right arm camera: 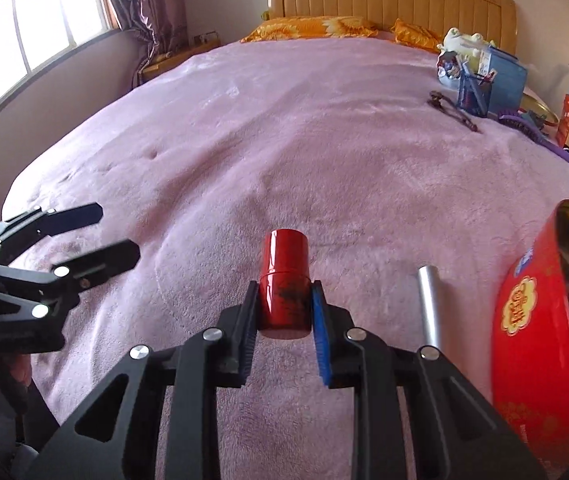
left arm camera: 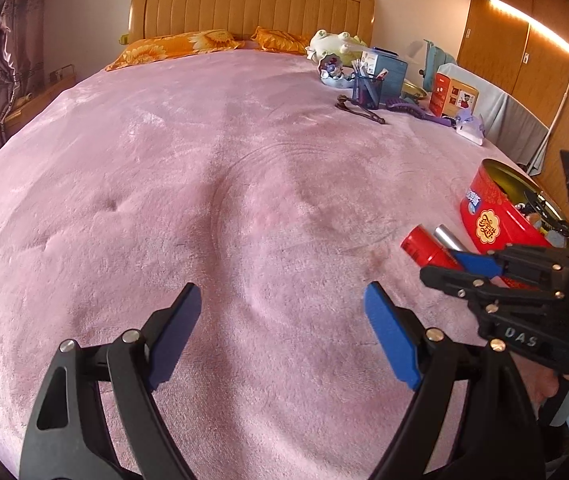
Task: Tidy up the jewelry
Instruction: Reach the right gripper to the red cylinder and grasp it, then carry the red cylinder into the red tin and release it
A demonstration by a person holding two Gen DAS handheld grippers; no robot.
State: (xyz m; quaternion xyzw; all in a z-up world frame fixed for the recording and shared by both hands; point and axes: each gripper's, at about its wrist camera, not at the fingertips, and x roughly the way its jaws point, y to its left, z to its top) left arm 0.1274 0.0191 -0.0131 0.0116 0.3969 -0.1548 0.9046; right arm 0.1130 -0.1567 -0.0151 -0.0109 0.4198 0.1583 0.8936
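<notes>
1. The left hand-held gripper (left arm camera: pixel 282 330) is wide open with nothing in it. It hangs over the pink bed (left arm camera: pixel 164 160). It is near the right one, so the two could bump if either swings sideways.
2. The right hand-held gripper (right arm camera: pixel 284 320) is closed narrow on the small red case (right arm camera: pixel 284 280). The case lies on its side on the bed, and the pads press its two round sides. Round, shiny sides are slippery. The case could slide out or roll away on a quick lift.
3. The case shows a seam around its middle. It may be a lid. If it is loose, it could come off and spill whatever is inside. That is only a guess.
4. Just beside the case lies a silver tube (right arm camera: pixel 430 312). A sideways move could knock it and make it roll.
5. The big red tin (right arm camera: pixel 532 340) stands open on the far right, full of small things. A hard bump could tip it over.
</notes>
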